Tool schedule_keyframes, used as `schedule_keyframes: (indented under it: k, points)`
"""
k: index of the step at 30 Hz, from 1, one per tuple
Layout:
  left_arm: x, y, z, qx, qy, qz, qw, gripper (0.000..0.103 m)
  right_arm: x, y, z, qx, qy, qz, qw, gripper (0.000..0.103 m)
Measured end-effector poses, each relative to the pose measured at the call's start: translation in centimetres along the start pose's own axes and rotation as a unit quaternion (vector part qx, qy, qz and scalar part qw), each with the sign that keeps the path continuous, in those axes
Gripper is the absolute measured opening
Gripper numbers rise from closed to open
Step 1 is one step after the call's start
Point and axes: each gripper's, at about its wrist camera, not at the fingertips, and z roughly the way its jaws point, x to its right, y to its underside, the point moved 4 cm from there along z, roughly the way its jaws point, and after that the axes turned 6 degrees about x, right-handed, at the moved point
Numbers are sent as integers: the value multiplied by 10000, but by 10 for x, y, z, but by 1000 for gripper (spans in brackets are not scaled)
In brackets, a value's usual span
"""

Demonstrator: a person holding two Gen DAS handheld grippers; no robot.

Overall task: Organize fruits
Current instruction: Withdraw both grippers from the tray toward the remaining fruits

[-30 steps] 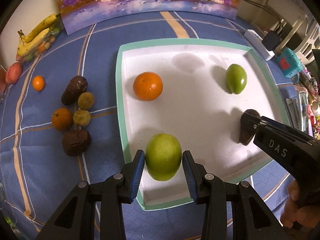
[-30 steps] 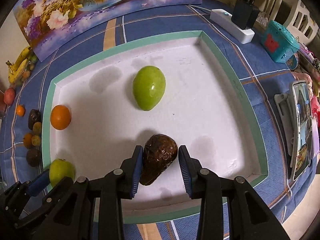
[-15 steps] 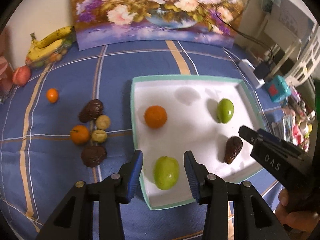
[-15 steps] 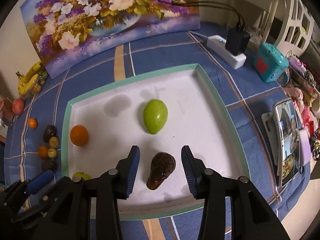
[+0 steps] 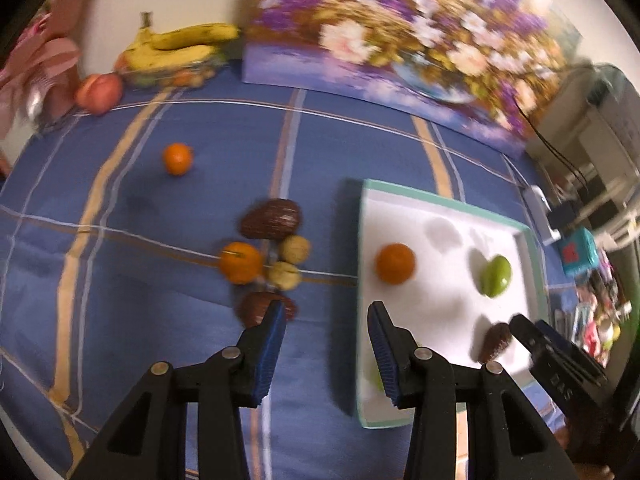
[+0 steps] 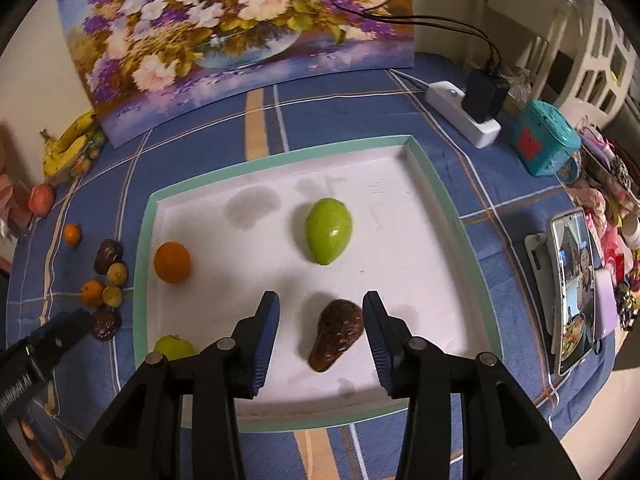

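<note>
Hovering over the blue checked cloth [image 5: 192, 240], my left claw [image 5: 326, 334] is released, with nothing between its fingers; only bare cloth shows in the gap. At about eleven o'clock from it sits a loose cluster of fruit: a brown avocado [image 5: 272, 219], an orange [image 5: 240, 262], two small yellowish fruits [image 5: 294, 249] and another brown avocado [image 5: 260, 307] partly behind my left finger. A small orange [image 5: 177, 158] lies alone farther out at ten o'clock, and bananas [image 5: 180, 46] rest by the wall.

My right claw [image 6: 320, 330] is also released, its fingers standing apart on either side of a brown avocado [image 6: 338, 334] that lies on the white tray [image 6: 436, 240] and touches neither pad. On the same tray a green mango [image 6: 329, 230] lies at twelve o'clock from that claw, an orange [image 6: 172, 262] at ten o'clock, and a green apple [image 6: 174, 347] at nine o'clock in the near left corner, partly hidden by the claw's frame.
</note>
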Motion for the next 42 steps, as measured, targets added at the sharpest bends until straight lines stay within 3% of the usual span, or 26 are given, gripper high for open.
schedule_keyframes:
  k: [7, 9, 12, 14, 16, 18, 19, 20, 22, 25, 31, 42]
  points:
    - [-29, -7, -9, 189, -382, -194, 9989, 49, -27, 0, -11, 147, -137, -324, 9993, 44]
    - [-34, -8, -11, 222, -483, -220, 9983, 66, -33, -1, -14, 200, -174, -388, 9989, 44]
    - [-38, -9, -11, 230, -538, -251, 9980, 73, -38, -1, -16, 251, -186, -455, 9985, 46]
    - [-41, -8, -11, 230, -630, -254, 9974, 84, -42, 0, -16, 252, -208, -488, 9983, 59]
    - [-43, -8, -10, 243, -734, -249, 9967, 95, -44, 1, -14, 242, -234, -515, 9981, 60]
    - [-46, -8, -10, 285, -775, -285, 9962, 103, -47, 1, -12, 232, -260, -543, 9979, 68]
    - [-47, -9, -10, 294, -793, -297, 9960, 103, -47, 2, -11, 238, -267, -542, 9979, 78]
    - [-48, -9, -10, 298, -842, -313, 9955, 103, -48, 2, -11, 262, -291, -535, 9978, 82]
    - [-52, -9, -9, 292, -969, -326, 9943, 103, -49, 2, -10, 286, -356, -522, 9976, 83]
    - [-58, -9, -8, 274, -1029, -373, 9936, 103, -49, 2, -8, 360, -422, -500, 9972, 93]
    - [-63, -17, -10, 389, -1006, -396, 9934, 103, -52, -3, -8, 625, -499, -437, 9958, 94]
    - [-77, -41, -7, 484, -1348, -342, 9891, 103, -73, -16, -4, 827, -607, -591, 9930, 94]
